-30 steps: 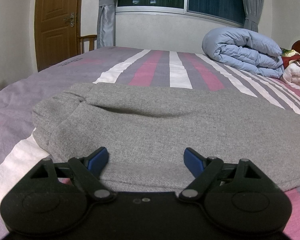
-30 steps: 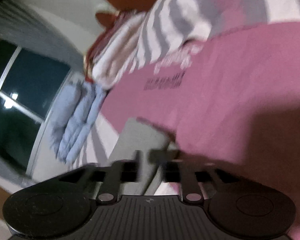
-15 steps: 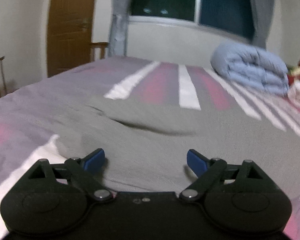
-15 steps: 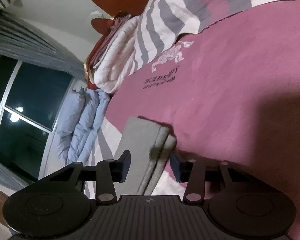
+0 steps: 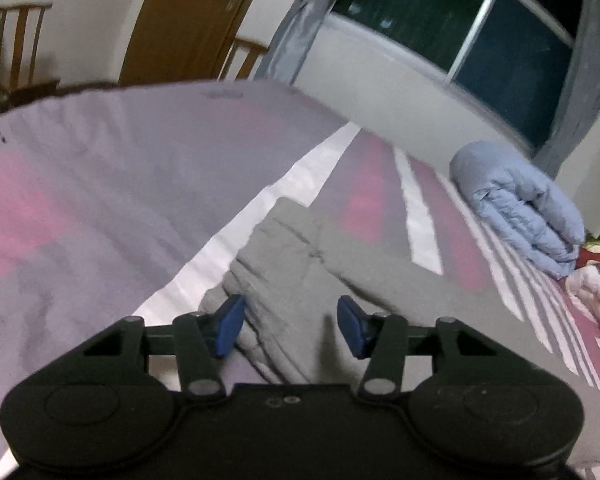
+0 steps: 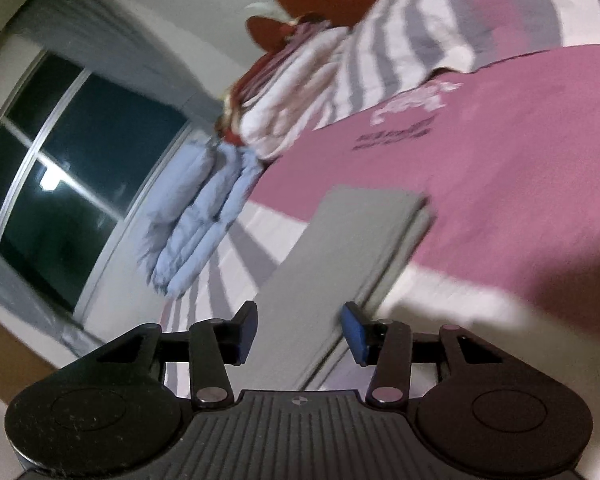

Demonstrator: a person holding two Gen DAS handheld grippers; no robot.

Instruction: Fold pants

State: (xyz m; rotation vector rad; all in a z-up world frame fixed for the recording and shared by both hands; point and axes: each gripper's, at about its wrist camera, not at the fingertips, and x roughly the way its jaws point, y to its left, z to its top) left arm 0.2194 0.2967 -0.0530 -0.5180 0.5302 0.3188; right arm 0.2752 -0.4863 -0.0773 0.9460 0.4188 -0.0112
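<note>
**Inspector:** Striped bed [image 5: 100, 184], window behind, blue quilt [image 5: 520, 216] at the far side. Grey pants [image 5: 300, 264] lie folded along its middle.

**Clerk:** The tongs?

**Inspector:** Left gripper [image 5: 290, 326] closing, cloth between its jaws, no pinch visible. Right gripper [image 6: 298, 332] opening, straddling the pants [image 6: 340, 248], pads clear of them.

**Clerk:** Step?

**Inspector:** Between folds, I judge. Next calls for a firm pinch on both ends before lifting one end over.

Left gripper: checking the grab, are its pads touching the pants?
Cannot tell. In the left wrist view the closing left gripper straddles the pants; blur hides any contact.
</note>
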